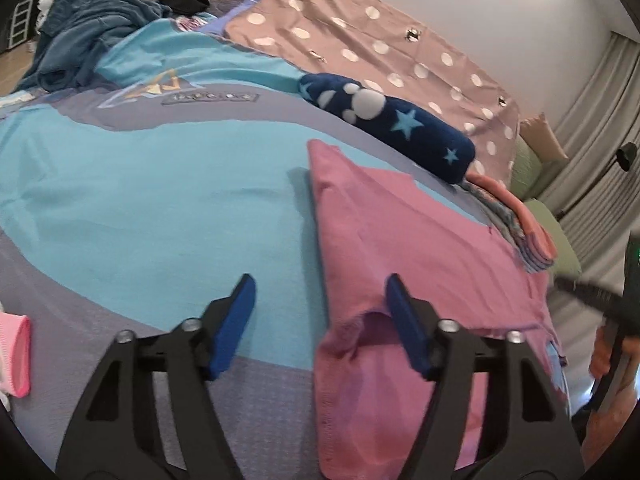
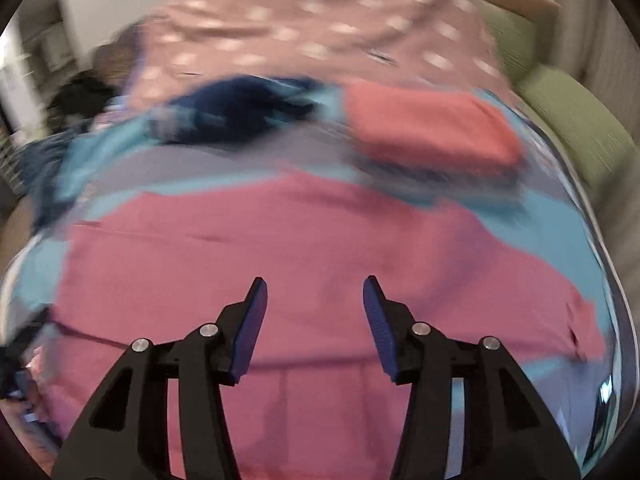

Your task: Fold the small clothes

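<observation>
A pink garment point(image 1: 420, 264) lies spread flat on the blue and grey bedspread point(image 1: 160, 200). My left gripper point(image 1: 320, 292) is open at the garment's left edge; its right finger point(image 1: 404, 320) rests over a raised fold of the pink cloth, its left finger over the bedspread. In the blurred right wrist view the same pink garment point(image 2: 280, 248) fills the middle, and my right gripper point(image 2: 315, 294) is open and empty just above it. The right gripper also shows in the left wrist view at the far right edge point(image 1: 592, 296), blurred.
A rolled navy blanket with stars point(image 1: 392, 120) lies behind the garment. A stack of folded clothes with a coral piece on top point(image 1: 516, 224) point(image 2: 432, 128) sits beyond it. A polka-dot cover point(image 1: 380, 48), a blue heap point(image 1: 88, 28) and a pink item point(image 1: 16, 356) lie around.
</observation>
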Demonstrator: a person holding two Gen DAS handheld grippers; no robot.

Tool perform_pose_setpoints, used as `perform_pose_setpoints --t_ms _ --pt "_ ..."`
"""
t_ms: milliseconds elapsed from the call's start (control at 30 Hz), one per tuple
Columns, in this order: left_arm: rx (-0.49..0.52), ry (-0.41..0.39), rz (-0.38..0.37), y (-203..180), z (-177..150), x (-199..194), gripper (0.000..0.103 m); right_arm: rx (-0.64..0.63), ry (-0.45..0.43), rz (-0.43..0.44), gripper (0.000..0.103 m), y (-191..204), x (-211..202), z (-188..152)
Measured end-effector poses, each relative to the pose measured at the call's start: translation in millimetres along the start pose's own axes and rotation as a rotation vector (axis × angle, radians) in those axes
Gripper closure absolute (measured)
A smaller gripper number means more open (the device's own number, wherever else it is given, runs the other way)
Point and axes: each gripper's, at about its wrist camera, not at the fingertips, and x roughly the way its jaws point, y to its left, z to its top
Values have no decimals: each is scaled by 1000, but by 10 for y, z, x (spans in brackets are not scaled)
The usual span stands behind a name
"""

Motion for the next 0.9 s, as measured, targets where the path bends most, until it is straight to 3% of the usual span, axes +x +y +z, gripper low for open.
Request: perform_pose_setpoints --t_ms 133,200,267,367,567,633,733,800,900 --pt "-14 9 -32 25 -6 24 43 -182 76 216 45 893 162 323" --pt "-15 8 -56 40 -14 17 45 -268 163 336 44 1384 375 480" --pt "-11 16 -72 43 -35 25 48 -320 237 395 43 1771 588 574" --pt "-5 36 -103 31 -56 54 51 -420 304 417 41 2254 899 669" --pt "35 46 -113 -18 -82 4 51 -457 473 493 32 2730 1551 848" --pt "40 52 -118 -16 -96 -13 51 -516 510 499 32 2823 1662 843" --pt "41 58 -135 -3 -108 -31 49 -656 632 538 32 3013 1767 722" --pt "38 67 -139 13 -113 -26 49 -752 656 531 31 3166 1783 638" --pt "37 69 -146 24 -110 -37 48 -750 677 597 31 3295 1779 631"
